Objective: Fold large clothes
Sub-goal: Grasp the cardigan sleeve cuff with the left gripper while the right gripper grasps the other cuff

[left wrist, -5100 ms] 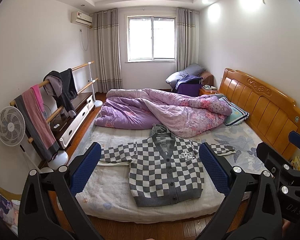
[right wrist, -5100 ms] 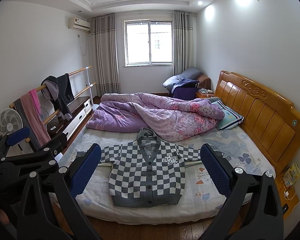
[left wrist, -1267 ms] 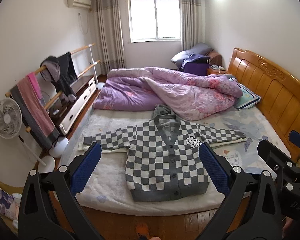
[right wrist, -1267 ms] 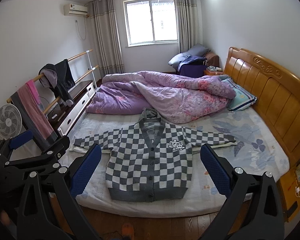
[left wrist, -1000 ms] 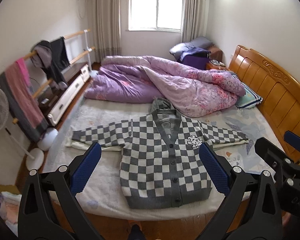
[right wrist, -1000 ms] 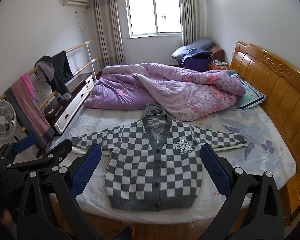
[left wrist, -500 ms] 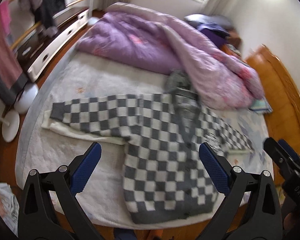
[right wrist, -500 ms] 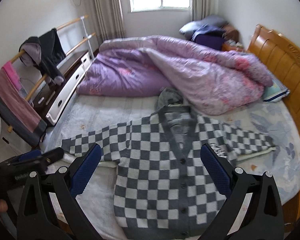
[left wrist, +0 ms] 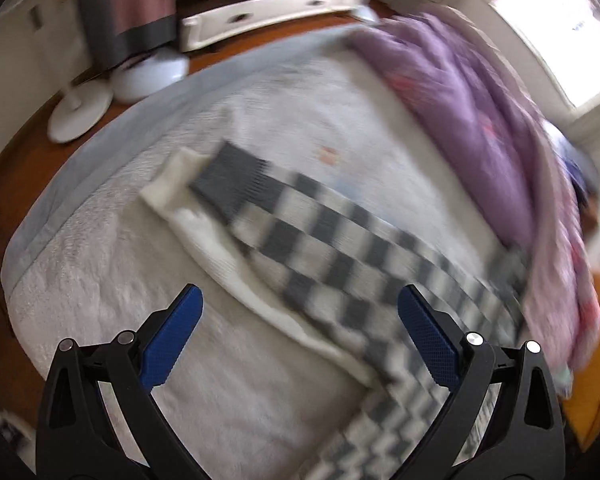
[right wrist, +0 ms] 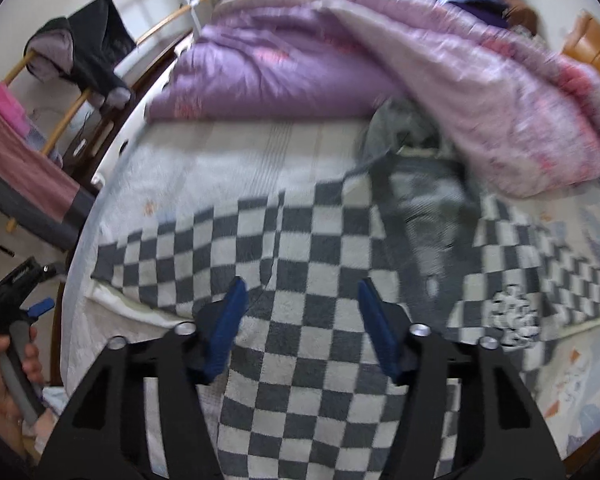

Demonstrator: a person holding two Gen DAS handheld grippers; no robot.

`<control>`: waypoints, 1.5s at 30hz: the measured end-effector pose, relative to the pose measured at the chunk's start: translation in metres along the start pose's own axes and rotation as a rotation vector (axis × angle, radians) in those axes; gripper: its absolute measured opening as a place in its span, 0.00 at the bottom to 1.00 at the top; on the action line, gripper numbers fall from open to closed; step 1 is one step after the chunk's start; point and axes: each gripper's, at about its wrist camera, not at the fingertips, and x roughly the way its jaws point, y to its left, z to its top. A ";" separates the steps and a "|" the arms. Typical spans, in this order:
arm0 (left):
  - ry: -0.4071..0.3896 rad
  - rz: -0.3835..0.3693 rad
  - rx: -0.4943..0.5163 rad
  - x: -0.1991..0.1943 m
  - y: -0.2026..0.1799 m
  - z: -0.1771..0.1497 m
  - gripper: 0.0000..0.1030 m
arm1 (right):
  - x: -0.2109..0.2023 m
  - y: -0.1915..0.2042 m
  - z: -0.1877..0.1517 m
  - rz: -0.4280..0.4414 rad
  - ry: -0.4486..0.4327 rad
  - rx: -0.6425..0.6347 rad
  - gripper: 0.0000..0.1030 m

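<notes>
A grey-and-white checkered cardigan [right wrist: 320,280] lies flat on the bed, front up, sleeves spread. Its left sleeve [left wrist: 300,232], with a white lining showing at the cuff, runs across the left wrist view. My left gripper [left wrist: 298,320] is open and empty above that sleeve, near its lower edge. My right gripper [right wrist: 300,304] is open, its jaws narrower than before, low over the cardigan body near the left armpit. The left gripper also shows at the left edge of the right wrist view [right wrist: 24,292], held in a hand.
A purple quilt [right wrist: 340,60] is bunched across the far half of the bed. A wooden headboard [right wrist: 596,52] stands at the right. A clothes rack [right wrist: 72,64] with hanging garments and a white fan base [left wrist: 80,108] stand left of the bed.
Both grippers have dropped down and forward from a standing view of the room to close over the cardigan. The left swung toward the left sleeve. The right gripper's jaws have narrowed.
</notes>
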 end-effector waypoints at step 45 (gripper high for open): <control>-0.296 -0.242 0.341 -0.064 -0.206 -0.062 0.09 | 0.132 -0.140 -0.022 0.239 0.105 0.198 0.01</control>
